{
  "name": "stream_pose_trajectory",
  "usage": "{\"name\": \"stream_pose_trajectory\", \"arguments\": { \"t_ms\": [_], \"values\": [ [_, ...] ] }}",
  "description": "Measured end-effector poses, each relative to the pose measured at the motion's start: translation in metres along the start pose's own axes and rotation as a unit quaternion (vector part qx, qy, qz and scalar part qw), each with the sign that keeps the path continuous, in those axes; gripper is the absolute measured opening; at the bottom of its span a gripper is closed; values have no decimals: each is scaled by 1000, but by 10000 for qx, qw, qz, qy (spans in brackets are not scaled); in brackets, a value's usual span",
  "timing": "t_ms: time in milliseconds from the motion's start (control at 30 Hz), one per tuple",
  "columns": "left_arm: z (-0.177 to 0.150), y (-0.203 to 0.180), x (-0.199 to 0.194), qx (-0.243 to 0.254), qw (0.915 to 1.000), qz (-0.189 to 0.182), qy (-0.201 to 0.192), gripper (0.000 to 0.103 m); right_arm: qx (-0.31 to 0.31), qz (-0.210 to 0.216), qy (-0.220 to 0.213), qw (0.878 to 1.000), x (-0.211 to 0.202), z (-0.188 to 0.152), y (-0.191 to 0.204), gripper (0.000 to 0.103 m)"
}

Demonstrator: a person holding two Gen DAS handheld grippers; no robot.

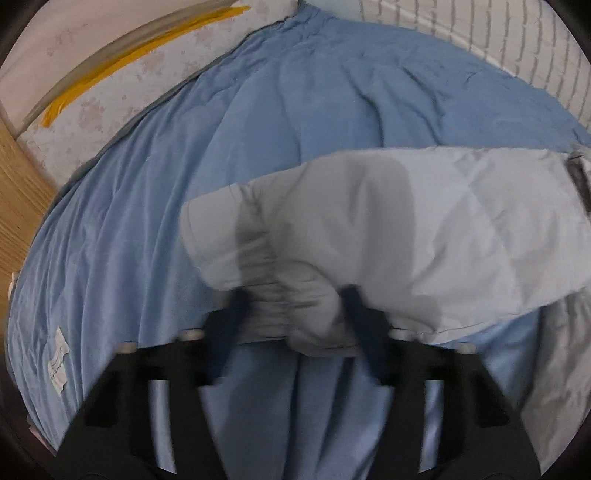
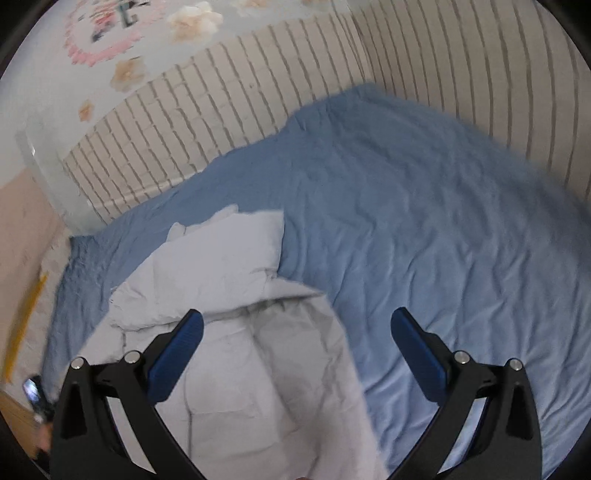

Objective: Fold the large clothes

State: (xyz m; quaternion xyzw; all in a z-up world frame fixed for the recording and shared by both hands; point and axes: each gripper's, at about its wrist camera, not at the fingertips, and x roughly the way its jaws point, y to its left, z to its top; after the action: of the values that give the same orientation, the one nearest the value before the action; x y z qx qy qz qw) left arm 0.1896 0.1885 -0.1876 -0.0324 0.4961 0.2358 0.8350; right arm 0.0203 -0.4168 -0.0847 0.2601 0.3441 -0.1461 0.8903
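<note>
Left gripper (image 1: 297,306): clamped on grey jacket (image 1: 424,229) sleeve cuff | sleeve long axis: crosswise over blue bedsheet (image 1: 258,129) | right gripper (image 2: 297,350): jaws spread, empty.

Left wrist view: fingertips (image 1: 240,306) of left hand-held gripper (image 1: 295,314) motion-blurred, edges smeared against the gathered cuff of the pale grey padded garment (image 1: 406,221). Garment's right end cut off by the frame edge. Small white fabric label (image 1: 58,360) on blue bedsheet (image 1: 258,129): print illegible. Right wrist view: wall decoration (image 2: 107,29) blurred.
</note>
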Motion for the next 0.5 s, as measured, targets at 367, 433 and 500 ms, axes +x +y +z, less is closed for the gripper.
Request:
{"name": "stream_pose_trajectory", "arguments": {
  "t_ms": [367,433,500],
  "values": [
    [33,-8,-95,-94,9895,-665,-1284,19,87,258,505,9984,42,2,0,101],
    [43,-26,-118,240,9850,-663,-1575,19,211,273,457,9984,42,6,-6,101],
    [60,-46,-139,394,9810,-748,-1749,19,314,316,419,9981,42,11,-12,101]
  ]
}}
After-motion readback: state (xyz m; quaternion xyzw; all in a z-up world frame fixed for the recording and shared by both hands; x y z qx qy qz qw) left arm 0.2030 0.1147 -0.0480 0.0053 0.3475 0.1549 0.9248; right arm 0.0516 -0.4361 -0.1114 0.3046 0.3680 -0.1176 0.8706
